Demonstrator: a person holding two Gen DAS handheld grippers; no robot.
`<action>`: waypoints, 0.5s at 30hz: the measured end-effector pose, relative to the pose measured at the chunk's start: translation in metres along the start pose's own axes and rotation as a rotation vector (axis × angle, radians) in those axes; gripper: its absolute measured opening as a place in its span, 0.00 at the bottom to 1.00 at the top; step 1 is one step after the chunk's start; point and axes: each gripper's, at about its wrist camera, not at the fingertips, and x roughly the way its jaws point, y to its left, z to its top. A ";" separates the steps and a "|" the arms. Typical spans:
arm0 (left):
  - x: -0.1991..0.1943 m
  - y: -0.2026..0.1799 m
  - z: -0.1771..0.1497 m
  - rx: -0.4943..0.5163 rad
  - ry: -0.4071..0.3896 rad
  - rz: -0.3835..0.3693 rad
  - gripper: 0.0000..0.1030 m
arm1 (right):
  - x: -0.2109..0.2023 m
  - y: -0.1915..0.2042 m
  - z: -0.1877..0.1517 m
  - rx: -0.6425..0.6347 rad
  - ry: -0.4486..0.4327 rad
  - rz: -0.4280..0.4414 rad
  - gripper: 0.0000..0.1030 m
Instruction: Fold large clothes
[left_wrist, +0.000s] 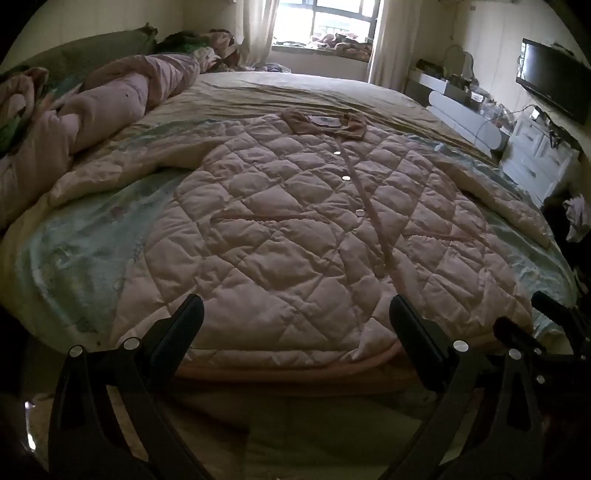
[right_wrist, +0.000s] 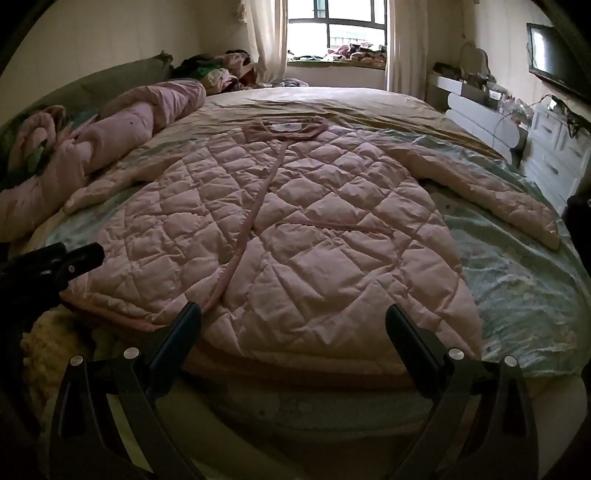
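A pink quilted coat (left_wrist: 295, 229) lies flat and face up on the bed (left_wrist: 258, 92), buttoned down the front, its hem at the near edge of the mattress and its brown collar (left_wrist: 325, 123) toward the far window (left_wrist: 332, 18). Both sleeves spread outward, the right one (right_wrist: 480, 184) reaching over a pale blue-green sheet (right_wrist: 517, 273) that covers the near half of the bed; farther off the bedding turns beige. A rolled pink duvet (left_wrist: 110, 103) runs along the left side beside a green headboard (left_wrist: 92, 51). On the right stand a white dresser (left_wrist: 535, 158) and a wall-mounted television (left_wrist: 554, 77), with curtains (right_wrist: 266, 37) framing the window. The left gripper (left_wrist: 295, 314) hovers just short of the hem with its jaws spread wide and nothing between them; the right gripper (right_wrist: 293, 314) is likewise wide apart and empty, near the hem's right half.
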 end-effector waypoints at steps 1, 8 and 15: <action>0.000 0.000 0.001 0.000 0.000 -0.001 0.91 | -0.001 0.002 -0.001 -0.002 -0.003 -0.005 0.96; -0.001 0.004 0.000 0.003 -0.006 -0.005 0.91 | -0.006 0.004 -0.001 -0.009 -0.014 -0.022 0.96; -0.001 0.004 0.000 0.004 -0.010 -0.003 0.91 | -0.006 0.004 -0.001 -0.005 -0.019 -0.023 0.96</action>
